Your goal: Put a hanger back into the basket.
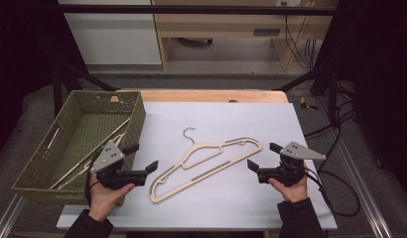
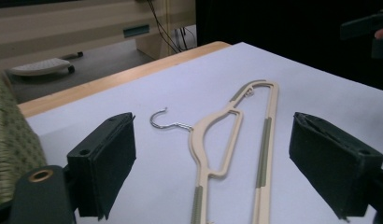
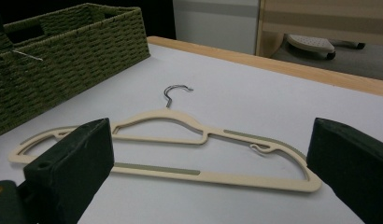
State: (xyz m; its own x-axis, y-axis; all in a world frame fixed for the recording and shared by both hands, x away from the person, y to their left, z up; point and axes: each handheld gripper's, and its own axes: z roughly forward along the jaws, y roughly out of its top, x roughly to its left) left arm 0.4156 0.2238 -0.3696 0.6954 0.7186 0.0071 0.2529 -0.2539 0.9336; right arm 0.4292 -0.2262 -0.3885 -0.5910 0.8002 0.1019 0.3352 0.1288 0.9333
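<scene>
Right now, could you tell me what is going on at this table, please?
A person holds a gripper in each hand over a white sheet on the table. A cream hanger with a metal hook lies flat between them, untouched. The left gripper sits beside a green woven basket, which already has hangers in it, and its jaws are open and empty. The right gripper is also open, pointing at the hanger's other end.
</scene>
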